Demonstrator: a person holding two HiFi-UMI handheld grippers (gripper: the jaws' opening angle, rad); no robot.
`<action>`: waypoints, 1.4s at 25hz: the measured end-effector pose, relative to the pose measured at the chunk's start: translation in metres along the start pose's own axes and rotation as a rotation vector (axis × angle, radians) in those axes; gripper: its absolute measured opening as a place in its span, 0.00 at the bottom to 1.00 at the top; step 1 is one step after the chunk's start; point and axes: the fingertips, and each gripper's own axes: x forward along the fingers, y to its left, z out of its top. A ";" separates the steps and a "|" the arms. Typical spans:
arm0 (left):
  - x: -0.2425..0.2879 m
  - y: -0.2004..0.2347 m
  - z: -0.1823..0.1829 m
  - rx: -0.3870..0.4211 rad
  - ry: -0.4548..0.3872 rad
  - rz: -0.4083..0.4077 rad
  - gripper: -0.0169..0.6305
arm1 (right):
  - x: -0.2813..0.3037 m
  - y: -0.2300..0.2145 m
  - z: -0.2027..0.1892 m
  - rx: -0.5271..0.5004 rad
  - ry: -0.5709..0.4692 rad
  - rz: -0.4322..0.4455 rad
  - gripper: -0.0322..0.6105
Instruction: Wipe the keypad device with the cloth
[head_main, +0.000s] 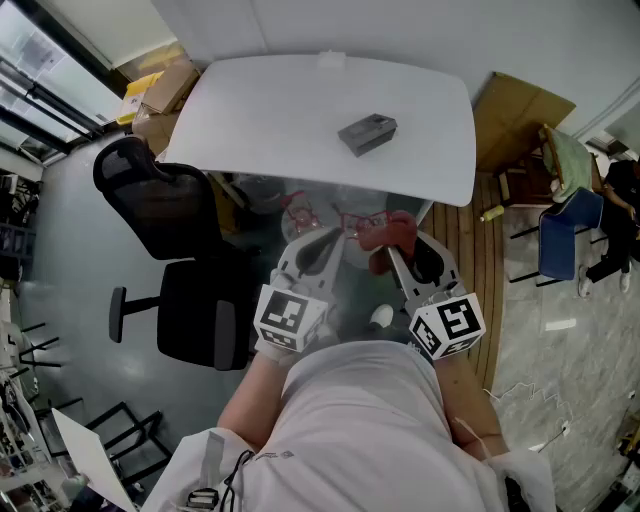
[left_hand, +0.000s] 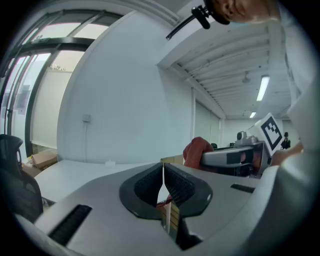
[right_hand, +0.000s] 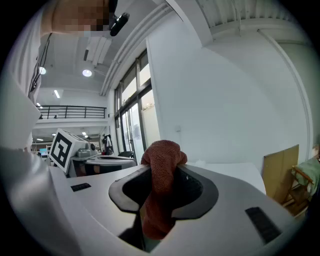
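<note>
One keypad device (head_main: 367, 133) sits on the worktop (head_main: 280, 110); right hand-held gripper (right_hand: 161, 182) pinches one red cloth (right_hand: 161, 152), left hand-held gripper (left_hand: 163, 186) pressed together.

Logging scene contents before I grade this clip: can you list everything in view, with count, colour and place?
table: one, white, ahead of the person
keypad device: one, grey, on the table, right of its middle
cloth: one, red-brown, bunched between the right gripper's jaws
office chair: one, black, left of the person, near the table's left end
cardboard boxes: a few, brown, on the floor past the table's left corner
cardboard sheet: one, brown, right of the table
side chair: one, blue, far right
left gripper: one, grey, jaws together, nothing between them
right gripper: one, grey, jaws closed on the cloth
shirt: one, white, on the person, bottom of the head view
</note>
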 end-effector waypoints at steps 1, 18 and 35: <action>0.005 -0.002 0.001 0.002 0.002 0.002 0.05 | -0.001 -0.005 0.002 0.002 -0.003 0.002 0.24; 0.067 -0.030 -0.017 0.021 0.112 0.040 0.05 | -0.016 -0.107 0.002 0.146 -0.029 -0.018 0.24; 0.143 0.096 -0.032 0.047 0.177 -0.089 0.05 | 0.118 -0.158 0.022 0.084 0.036 -0.174 0.24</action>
